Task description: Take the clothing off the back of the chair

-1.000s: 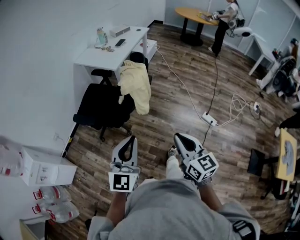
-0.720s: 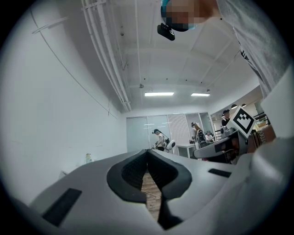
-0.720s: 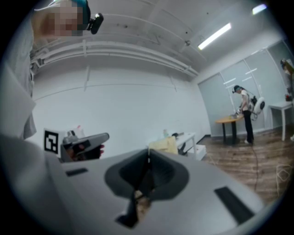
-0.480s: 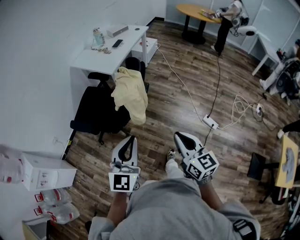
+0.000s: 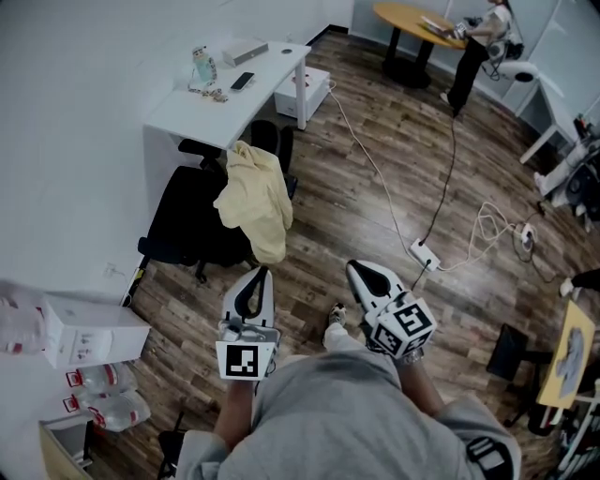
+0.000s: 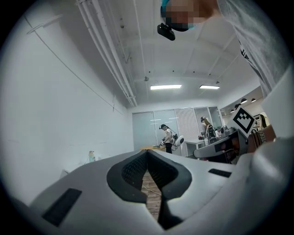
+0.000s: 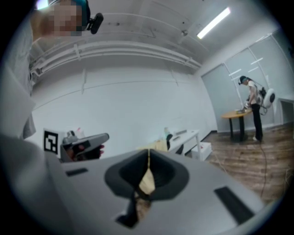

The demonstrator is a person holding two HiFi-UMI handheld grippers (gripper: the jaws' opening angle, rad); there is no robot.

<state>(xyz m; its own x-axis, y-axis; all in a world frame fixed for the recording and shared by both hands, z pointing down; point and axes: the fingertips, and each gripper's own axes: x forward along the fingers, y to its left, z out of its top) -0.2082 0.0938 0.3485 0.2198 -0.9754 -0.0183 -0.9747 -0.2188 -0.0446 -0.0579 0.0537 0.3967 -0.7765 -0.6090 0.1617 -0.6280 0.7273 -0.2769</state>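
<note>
A pale yellow garment (image 5: 253,199) hangs over the back of a black office chair (image 5: 187,225) by the white desk (image 5: 267,80) in the head view. My left gripper (image 5: 262,275) and right gripper (image 5: 354,268) are held side by side in front of the person's body, short of the chair and apart from it. Both point roughly toward it. Both are shut with nothing between their jaws. In the right gripper view, the garment (image 7: 147,180) shows through the slit of the shut right gripper (image 7: 148,151). The left gripper (image 6: 147,152) looks along the floor toward the far glass wall.
A bottle (image 5: 202,66), a phone (image 5: 242,82) and a flat box (image 5: 244,51) lie on the desk. A power strip (image 5: 423,253) with cables crosses the wooden floor on the right. A white carton (image 5: 89,333) and packed water bottles (image 5: 108,412) stand at left. Someone stands at a round table (image 5: 412,17).
The chair and garment have come nearer and lower in the head view as the person walks toward them. Both grippers stay shut, held the same way before the body.
</note>
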